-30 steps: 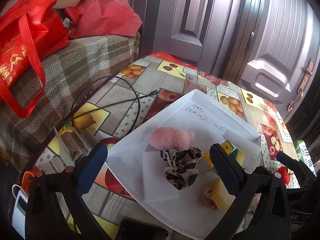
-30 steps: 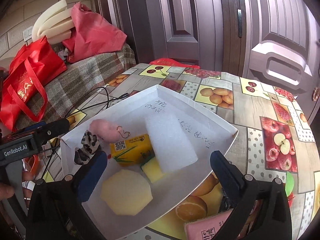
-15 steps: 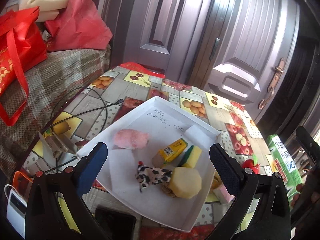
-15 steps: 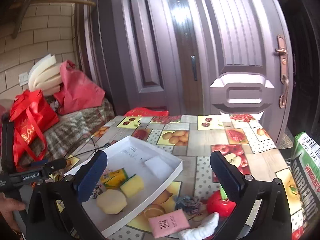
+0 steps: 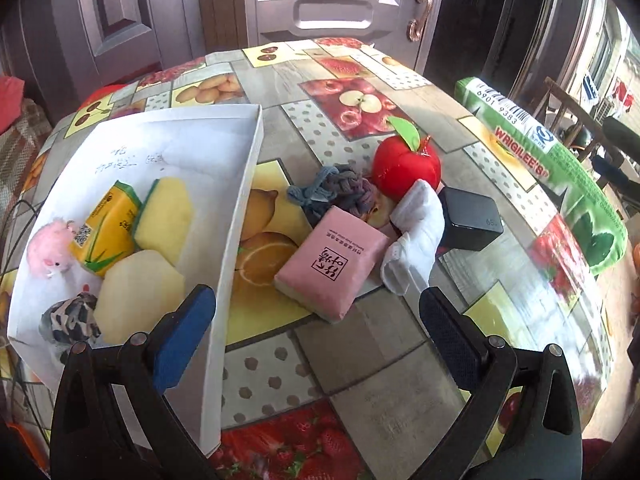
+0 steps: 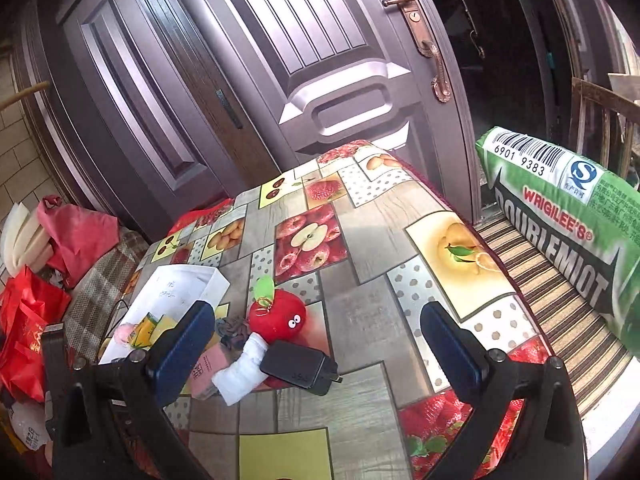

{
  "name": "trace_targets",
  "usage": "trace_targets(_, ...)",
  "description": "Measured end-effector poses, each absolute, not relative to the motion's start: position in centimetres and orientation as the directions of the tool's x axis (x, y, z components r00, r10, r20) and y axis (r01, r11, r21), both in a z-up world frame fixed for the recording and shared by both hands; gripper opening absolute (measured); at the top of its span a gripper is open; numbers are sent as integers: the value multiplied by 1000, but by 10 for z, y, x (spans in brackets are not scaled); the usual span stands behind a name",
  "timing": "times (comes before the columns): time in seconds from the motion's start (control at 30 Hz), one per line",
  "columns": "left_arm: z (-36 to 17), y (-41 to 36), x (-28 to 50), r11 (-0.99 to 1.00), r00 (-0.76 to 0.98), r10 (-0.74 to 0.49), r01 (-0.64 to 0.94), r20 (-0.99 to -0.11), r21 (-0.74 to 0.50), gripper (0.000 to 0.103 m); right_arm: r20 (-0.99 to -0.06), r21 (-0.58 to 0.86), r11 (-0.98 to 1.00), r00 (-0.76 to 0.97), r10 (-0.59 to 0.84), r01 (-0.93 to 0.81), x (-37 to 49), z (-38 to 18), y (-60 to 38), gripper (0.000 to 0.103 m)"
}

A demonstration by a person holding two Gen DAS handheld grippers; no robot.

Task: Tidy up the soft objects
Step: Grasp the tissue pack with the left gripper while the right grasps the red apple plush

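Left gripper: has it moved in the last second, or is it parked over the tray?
Yes. The left gripper has swung right, off the white tray, and now faces the pink tissue pack on the tablecloth.

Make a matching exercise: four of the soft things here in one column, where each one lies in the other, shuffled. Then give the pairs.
Things
1. pink plush toy
2. red plush apple
3. pink tissue pack
4. white sock

Places
A. on the tablecloth, nearest the left tool, outside the white tray
B. inside the white tray, at its left side
C. draped between the apple and the black charger
D. farthest back of the group outside the tray, green leaf on top

Pairs: 1-B, 2-D, 3-A, 4-C
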State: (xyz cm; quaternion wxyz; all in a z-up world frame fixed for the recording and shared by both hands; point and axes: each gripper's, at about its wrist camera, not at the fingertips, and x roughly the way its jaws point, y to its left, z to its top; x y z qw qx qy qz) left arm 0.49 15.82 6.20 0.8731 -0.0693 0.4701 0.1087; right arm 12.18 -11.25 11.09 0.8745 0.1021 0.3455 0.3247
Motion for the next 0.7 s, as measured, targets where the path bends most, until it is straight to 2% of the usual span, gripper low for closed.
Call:
trace_targets(0.2,33,143,33,972,457,227,-165,-860,169,103,-524,418,787,587,617,-454,132,111,-147,103)
trace_targets(0.37,18,143,42,978,435,206,-131,-876,164,102,-534,441,787,579,616,-431,143,103,-153,103)
trace_targets(0.47,18,136,42,990,455,140,-92,-879,110,71,-548,435,773,546,634,-461,149,98,-137,103)
trace_targets(0.5,20,133,42,992,462,120,-83,-879,92,51,-556,421,769,534,637,-480,150,97,-127,103)
trace_targets(0.7,21,126,33,994,482,87,-105,-872,41,50,-654,322,745,431,621,-584,167,77,-52,103)
